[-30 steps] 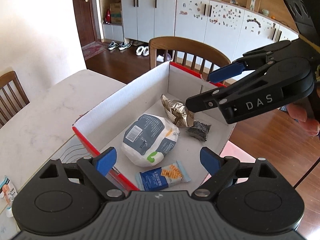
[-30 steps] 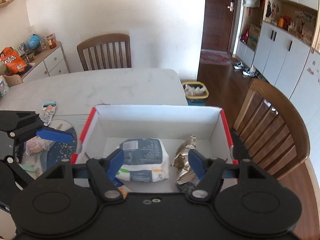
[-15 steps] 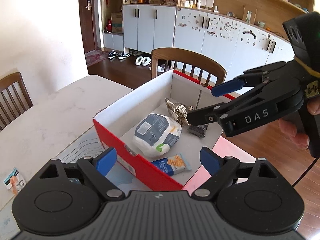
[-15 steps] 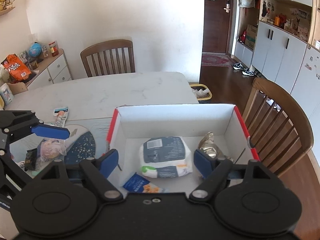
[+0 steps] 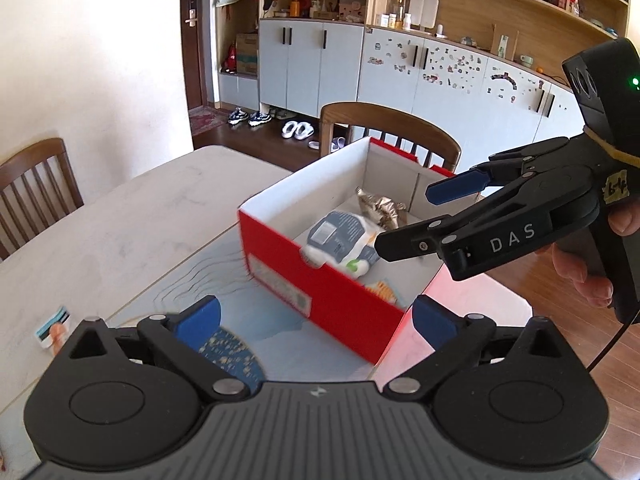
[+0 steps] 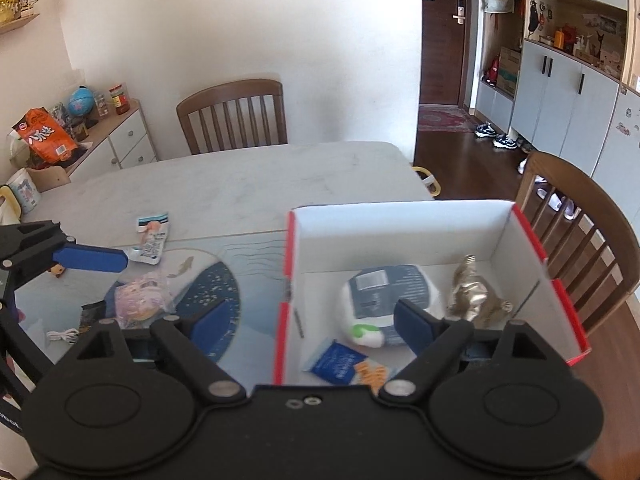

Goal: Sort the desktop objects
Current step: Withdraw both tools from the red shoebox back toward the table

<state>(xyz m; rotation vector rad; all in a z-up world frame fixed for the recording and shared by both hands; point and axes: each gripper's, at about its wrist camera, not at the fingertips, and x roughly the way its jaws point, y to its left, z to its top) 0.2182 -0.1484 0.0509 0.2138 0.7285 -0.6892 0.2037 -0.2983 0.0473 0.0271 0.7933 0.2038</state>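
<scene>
risk: both grippers, left gripper (image 5: 316, 316) and right gripper (image 6: 308, 316), spread and empty; red box (image 6: 400, 220) at table (image 6: 240, 184) edge may tip.

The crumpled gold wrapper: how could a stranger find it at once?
Find the red box with white inside on the table. Among the packets inside, the crumpled gold wrapper lies beside the large white and grey-blue pouch. Only it is metallic and crinkled.

Red box (image 5: 320, 280) near wall motion-blurred, label unreadable; it hides most of the orange snack packet (image 5: 383, 290). Left gripper (image 6: 60, 258) cut off at left frame edge in right view
</scene>
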